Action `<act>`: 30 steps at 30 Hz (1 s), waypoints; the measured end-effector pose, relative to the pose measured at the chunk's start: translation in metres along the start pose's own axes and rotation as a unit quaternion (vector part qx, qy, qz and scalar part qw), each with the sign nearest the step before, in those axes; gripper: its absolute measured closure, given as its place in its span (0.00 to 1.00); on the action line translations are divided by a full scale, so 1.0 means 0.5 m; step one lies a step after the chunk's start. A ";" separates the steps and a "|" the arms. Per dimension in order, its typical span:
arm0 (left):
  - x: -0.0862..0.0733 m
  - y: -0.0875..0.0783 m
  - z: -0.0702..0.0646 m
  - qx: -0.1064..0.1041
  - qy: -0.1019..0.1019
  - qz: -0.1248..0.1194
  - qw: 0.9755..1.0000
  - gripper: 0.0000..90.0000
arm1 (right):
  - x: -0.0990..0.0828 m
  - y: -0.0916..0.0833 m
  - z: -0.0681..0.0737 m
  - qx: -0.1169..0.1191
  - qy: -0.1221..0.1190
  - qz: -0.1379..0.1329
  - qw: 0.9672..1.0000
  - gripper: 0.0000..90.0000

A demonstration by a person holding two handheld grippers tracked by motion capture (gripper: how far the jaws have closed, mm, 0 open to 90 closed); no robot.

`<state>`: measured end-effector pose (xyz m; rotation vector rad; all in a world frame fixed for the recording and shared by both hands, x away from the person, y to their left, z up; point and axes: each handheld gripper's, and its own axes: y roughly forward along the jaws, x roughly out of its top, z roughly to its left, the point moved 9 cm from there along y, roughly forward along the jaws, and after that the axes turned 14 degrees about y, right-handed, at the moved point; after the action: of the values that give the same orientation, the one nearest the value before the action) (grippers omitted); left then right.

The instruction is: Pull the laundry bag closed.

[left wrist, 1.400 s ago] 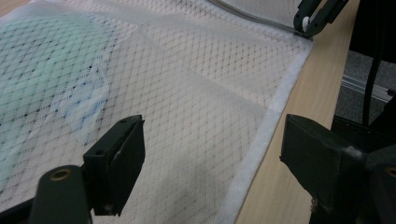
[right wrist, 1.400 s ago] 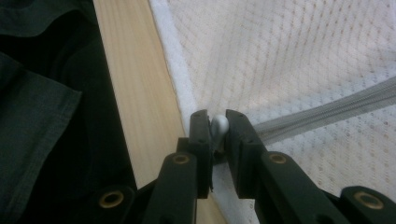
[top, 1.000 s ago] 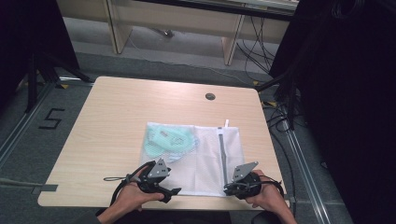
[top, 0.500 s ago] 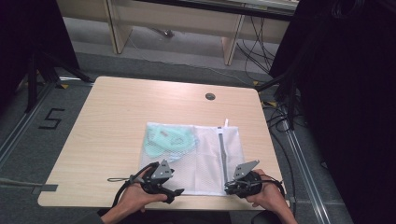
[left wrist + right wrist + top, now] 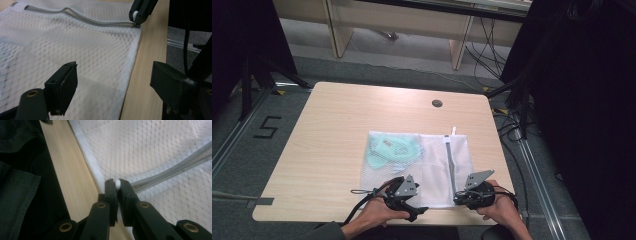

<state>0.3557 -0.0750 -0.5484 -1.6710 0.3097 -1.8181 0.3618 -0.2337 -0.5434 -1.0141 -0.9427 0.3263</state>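
Right gripper view looks down on the white zipper pull (image 5: 117,184), pinched between the two black jaws of the right hand-held gripper (image 5: 117,185), which have just finished closing on it. The pull sits at the near end of the grey zipper (image 5: 175,168) of a white mesh laundry bag (image 5: 140,147), right at the bag's hemmed near edge, where the mesh meets the pale wood of the bench (image 5: 67,175). From the pull the zipper runs away across the mesh toward the far end of the bag.

High view shows the laundry bag (image 5: 432,170) lying flat on the near half of the bench (image 5: 337,130), its zipper (image 5: 449,162) running near to far along the bag's right part. Inside the bag's left far part lies a pale green garment (image 5: 392,150). The right hand-held gripper (image 5: 460,198) sits at the near right corner of the bag, the left hand-held gripper (image 5: 414,210) at the bag's near edge, left of the right one.

Left gripper view has the left hand-held gripper (image 5: 113,85) with its jaws spread wide over the mesh (image 5: 75,50) and the bag's near hem, nothing pressed between them. Farther off, the right hand-held gripper (image 5: 136,15) grips the pull at the zipper's (image 5: 82,18) end.

A round grommet (image 5: 437,103) is set in the bench's far side.
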 end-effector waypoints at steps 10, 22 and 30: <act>0.034 0.065 -0.032 -0.031 -0.018 -0.026 0.999 0.34 | 0.008 -0.010 0.000 0.000 0.021 -0.017 1.000 0.96; 0.044 0.111 -0.038 -0.018 0.051 -0.018 0.998 0.52 | 0.014 -0.013 -0.002 0.003 0.021 -0.028 0.999 0.96; 0.048 0.133 -0.047 -0.022 0.083 -0.011 0.996 0.67 | 0.015 -0.013 -0.002 0.002 0.023 -0.029 0.999 0.96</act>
<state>0.3532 -0.1460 -0.5707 -1.5594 0.4064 -1.9842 0.3658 -0.2333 -0.5344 -0.9847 -0.9283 0.2550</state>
